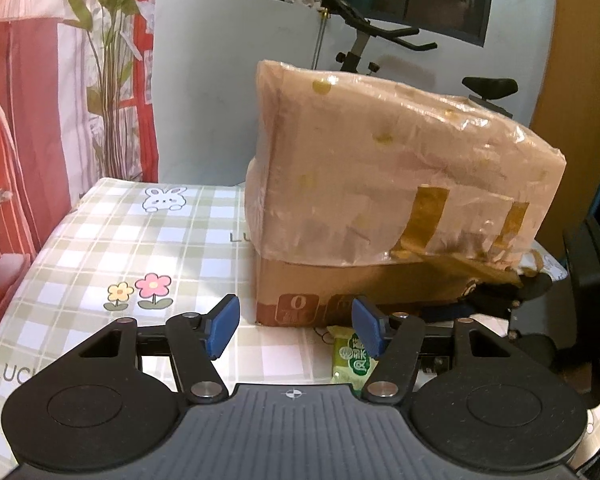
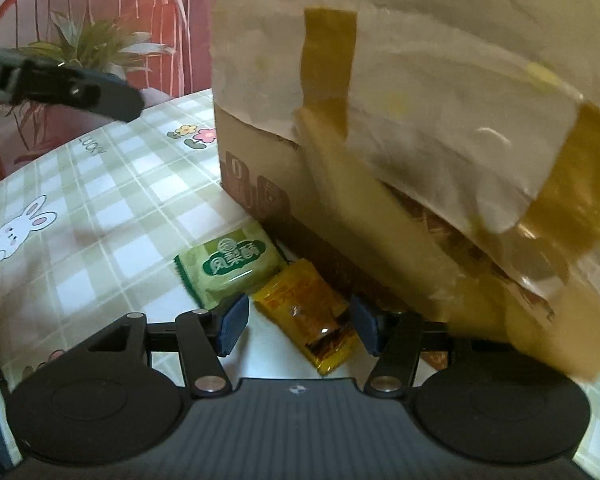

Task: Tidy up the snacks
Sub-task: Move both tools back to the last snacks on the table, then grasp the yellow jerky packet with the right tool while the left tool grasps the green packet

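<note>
The orange snack packet [image 2: 306, 316] lies flat on the checked tabletop [image 2: 100, 208], just in front of the cardboard box [image 2: 268, 160], with the green pineapple-cake packet [image 2: 228, 268] touching its upper left corner; both look light, thin and crinkly, with glossy film that is likely slippery and contents that would probably crumble under a hard squeeze. The right claw [image 2: 298, 320] stands wide with nothing held, its blue pads either side of the orange packet; a hold across the packet's narrow width, near the middle rather than on the sealed end, seems the safest. The left claw [image 1: 296, 328] is also wide and empty, low over the tabletop, with the green packet [image 1: 350, 360] partly behind its right pad.

The box is wrapped in cloudy plastic and brown tape [image 2: 328, 64], and its inside is not visible; whether it has an opening for the snacks cannot be told. Its right part in the right wrist view is blurred, and something brownish shows under the loose flap without being identifiable. The orange packet's print is too dim to read.
</note>
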Available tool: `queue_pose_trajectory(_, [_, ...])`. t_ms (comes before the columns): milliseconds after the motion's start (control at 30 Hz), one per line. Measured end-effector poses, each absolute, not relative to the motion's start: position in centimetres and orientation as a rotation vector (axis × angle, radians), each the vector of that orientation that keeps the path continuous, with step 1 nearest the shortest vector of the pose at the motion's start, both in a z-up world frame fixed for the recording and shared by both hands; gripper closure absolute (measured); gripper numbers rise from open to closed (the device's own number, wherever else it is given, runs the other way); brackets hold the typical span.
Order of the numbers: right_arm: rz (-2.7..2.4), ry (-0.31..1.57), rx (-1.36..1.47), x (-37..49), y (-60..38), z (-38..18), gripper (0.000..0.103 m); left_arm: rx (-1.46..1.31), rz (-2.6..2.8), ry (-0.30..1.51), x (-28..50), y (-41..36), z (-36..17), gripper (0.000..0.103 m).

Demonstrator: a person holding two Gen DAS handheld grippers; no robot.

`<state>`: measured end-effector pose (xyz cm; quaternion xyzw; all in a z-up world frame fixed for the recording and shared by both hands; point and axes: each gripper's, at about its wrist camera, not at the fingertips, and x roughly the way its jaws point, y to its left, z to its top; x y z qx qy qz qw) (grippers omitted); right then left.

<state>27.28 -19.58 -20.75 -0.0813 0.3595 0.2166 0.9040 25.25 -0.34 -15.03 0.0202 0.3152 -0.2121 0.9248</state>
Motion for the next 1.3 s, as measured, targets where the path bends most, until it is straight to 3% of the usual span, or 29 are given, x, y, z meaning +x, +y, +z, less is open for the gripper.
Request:
queue_pose_trajectory(300, [0.438,0.809,-0.098,28.3,-20.4,-22.0,0.043,0.041,-0.444,0.669,25.3,-0.5,-16.0,0.040])
queue_pose_trajectory(600, [0.434,0.957,0.200,27.4,-22.3,-20.7,0.042,0.033,-0.444,0.689,25.5,-0.4,-16.7,0.040])
queue_pose_trajectory(1000, [0.454,0.809,-0.081,27.4,-19.2,-21.2,0.044,0.042,-0.459,0.708,25.4,-0.8,-17.3,0.041])
queue_pose_trajectory(1100, [0.453,0.802,-0.075,27.4,-18.9,-21.9,0.052,0.042,-0.480,0.722,25.5,-1.2,-17.8,0.042])
queue_pose_trajectory(1167, [0.440,0.777,-0.066,27.0,-19.2,-22.1,0.066,0.055,-0.496,0.735,25.6,-1.8,-18.4,0.041])
queue_pose_trajectory(1300, [0.402,0.748,0.011,26.3,-21.0,-22.5,0.067,0.099,-0.523,0.754,25.9,-3.6,-19.7,0.041])
